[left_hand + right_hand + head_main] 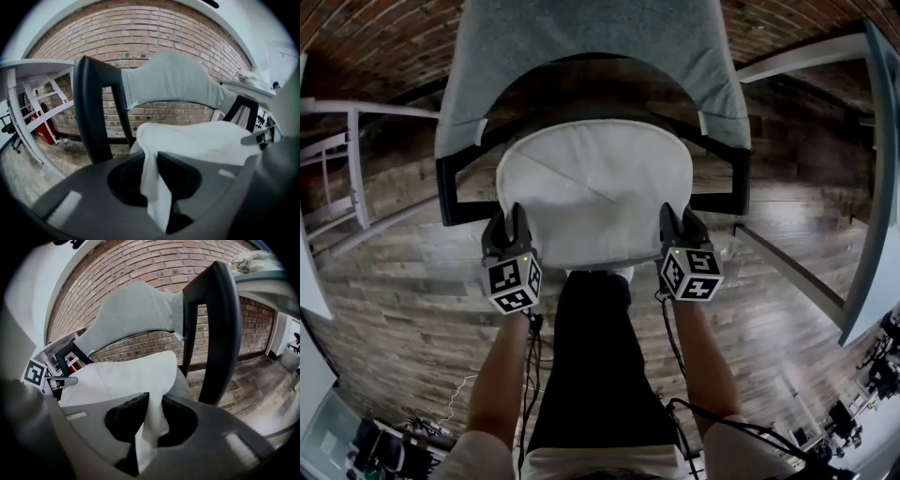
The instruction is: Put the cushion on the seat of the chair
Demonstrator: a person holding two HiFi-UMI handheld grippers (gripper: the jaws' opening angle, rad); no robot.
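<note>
Cushion (595, 187), white and rounded, sits over the chair (581, 47) seat, between the black side frames (450, 187) and below the grey padded backrest. Its near edge is held up at two corners. Whether its far part already rests on the seat cannot be told. A strip of grey seat (183, 380) shows just under the cushion's right edge in the right gripper view.

Left gripper (508, 225) has its jaws pinching a fold of the cushion's front left corner; in the left gripper view the white fabric runs down between the jaws. Right gripper (680, 220) does the same at the front right corner, jaws closed on a fold of white fabric. Both grippers point down and forward toward the chair, marker cubes (514, 281) facing the head camera. They are level with each other and well apart, one at each side of the cushion's near edge.

Person's arms (502, 375) reach forward from the bottom of the head view, with black trousers (595, 356) between them. Cables (712, 422) trail from the right gripper. Wood plank floor (412, 309) lies under the chair, and a brick wall (140, 37) stands behind it. White frame furniture (33, 108) stands left of the chair.
</note>
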